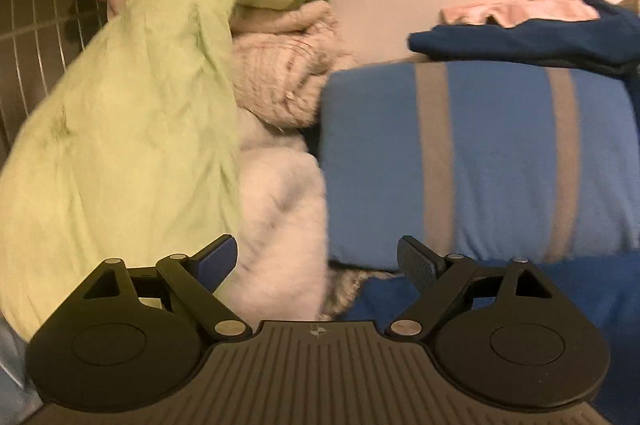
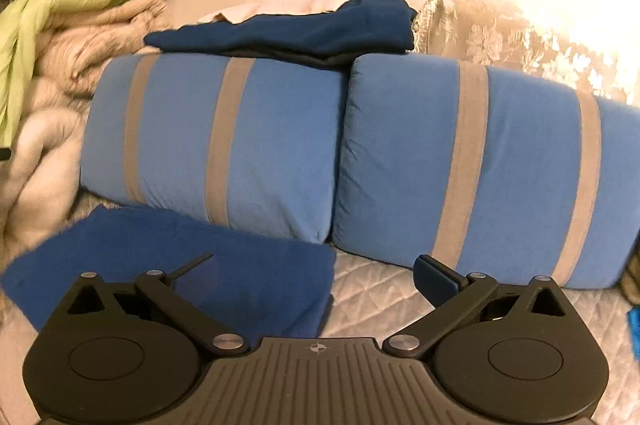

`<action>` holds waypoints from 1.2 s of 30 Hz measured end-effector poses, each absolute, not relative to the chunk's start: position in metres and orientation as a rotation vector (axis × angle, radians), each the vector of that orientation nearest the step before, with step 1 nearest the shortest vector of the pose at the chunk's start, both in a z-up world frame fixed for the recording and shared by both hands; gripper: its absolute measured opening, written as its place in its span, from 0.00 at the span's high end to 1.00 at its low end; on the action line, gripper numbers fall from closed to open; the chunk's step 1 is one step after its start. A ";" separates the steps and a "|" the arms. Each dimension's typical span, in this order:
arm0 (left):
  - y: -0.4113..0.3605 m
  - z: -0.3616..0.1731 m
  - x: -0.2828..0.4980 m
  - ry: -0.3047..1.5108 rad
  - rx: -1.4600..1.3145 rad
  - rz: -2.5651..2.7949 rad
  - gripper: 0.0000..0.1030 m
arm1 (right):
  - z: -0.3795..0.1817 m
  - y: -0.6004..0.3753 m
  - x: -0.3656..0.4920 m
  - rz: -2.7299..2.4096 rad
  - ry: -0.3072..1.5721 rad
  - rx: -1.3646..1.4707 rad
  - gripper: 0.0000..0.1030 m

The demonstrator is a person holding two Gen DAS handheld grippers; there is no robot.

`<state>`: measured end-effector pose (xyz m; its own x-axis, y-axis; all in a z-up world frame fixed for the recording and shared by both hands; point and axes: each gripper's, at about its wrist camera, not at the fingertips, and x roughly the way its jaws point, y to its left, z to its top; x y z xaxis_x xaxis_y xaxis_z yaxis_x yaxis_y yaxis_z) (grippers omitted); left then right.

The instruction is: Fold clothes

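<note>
A folded royal-blue garment point(image 2: 192, 265) lies flat on the quilted pale bedcover point(image 2: 384, 297), at the near left of the right wrist view, its far edge against the foot of the left striped cushion point(image 2: 224, 141). Its near part is hidden behind the right gripper point(image 2: 316, 273), whose jaws stand wide apart and hold nothing. In the left wrist view only a strip of that blue cloth point(image 1: 560, 289) shows, low on the right and cut off by the frame.

The left gripper point(image 1: 318, 257) is likewise spread wide and empty, facing a fluffy white blanket point(image 1: 280, 209), soft with blur. Left of it hangs a large crinkled lime-green sheet point(image 1: 120, 145), over a stack of cream knitted blankets point(image 1: 288, 73); only this view shows a wire grille point(image 1: 36, 25) at far left.

Only the right view shows the second striped cushion point(image 2: 480, 165) and a shiny floral fabric point(image 2: 500, 33) behind it, partly washed out by glare. Across the cushion tops lies a dark navy garment point(image 2: 312, 25) with pink cloth point(image 2: 280, 5) behind it, its shape hard to make out.
</note>
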<state>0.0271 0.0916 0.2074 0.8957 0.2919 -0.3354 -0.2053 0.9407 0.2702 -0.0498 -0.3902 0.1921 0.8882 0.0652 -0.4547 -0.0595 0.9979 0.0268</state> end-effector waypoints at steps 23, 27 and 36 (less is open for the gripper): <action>0.062 0.132 -0.063 0.575 0.015 -0.035 0.14 | 0.141 -0.444 -0.154 0.094 0.555 -0.099 0.00; 0.053 0.111 -0.076 0.598 0.020 -0.088 0.14 | 0.123 -0.463 -0.171 0.067 0.585 -0.067 0.00; 0.054 0.074 -0.087 0.647 0.023 -0.132 0.14 | 0.095 -0.512 -0.205 -0.004 0.622 0.005 0.00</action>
<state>-0.0868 0.0537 0.0740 0.7899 -0.1156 -0.6022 0.1297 0.9913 -0.0202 -0.2053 -0.5123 0.0946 0.8128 -0.0023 -0.5825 0.0055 1.0000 0.0037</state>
